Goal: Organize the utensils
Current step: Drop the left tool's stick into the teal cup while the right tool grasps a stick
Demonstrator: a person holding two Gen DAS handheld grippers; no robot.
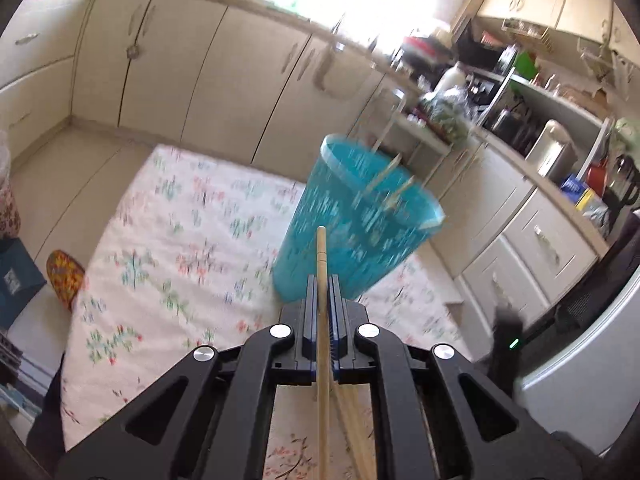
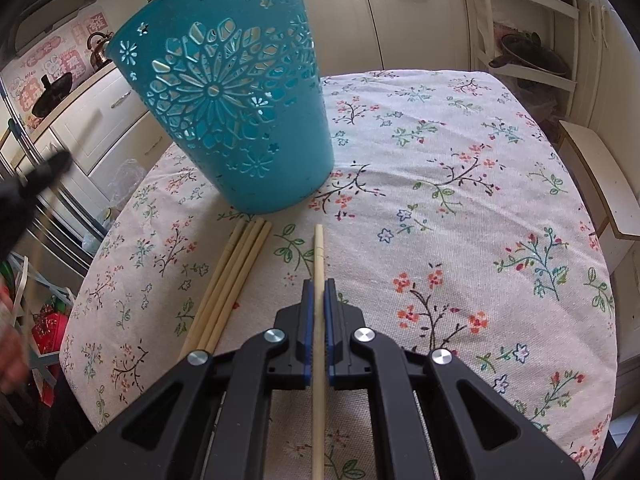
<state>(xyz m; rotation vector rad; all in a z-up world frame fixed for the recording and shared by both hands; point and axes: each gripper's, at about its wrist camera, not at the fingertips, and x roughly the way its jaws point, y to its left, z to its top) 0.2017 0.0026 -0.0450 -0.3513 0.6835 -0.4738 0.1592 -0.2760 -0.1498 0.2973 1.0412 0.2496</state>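
Observation:
A teal cut-out plastic basket (image 1: 356, 220) stands on the floral tablecloth (image 1: 168, 232), with a few wooden chopsticks (image 1: 390, 170) leaning inside. My left gripper (image 1: 322, 282) is shut on a wooden chopstick (image 1: 321, 256), held above the table and pointing at the basket. In the right wrist view the basket (image 2: 236, 96) is just ahead. My right gripper (image 2: 318, 286) is shut on another wooden chopstick (image 2: 318, 252), low over the cloth. Several loose chopsticks (image 2: 236, 276) lie on the cloth to its left.
The table's far edge (image 2: 420, 74) and right edge (image 2: 600, 264) drop to the kitchen floor. Cream cabinets (image 1: 180, 60) line the room. A cluttered counter (image 1: 560, 152) runs at the right in the left wrist view. A white shelf rack (image 2: 528, 28) stands behind the table.

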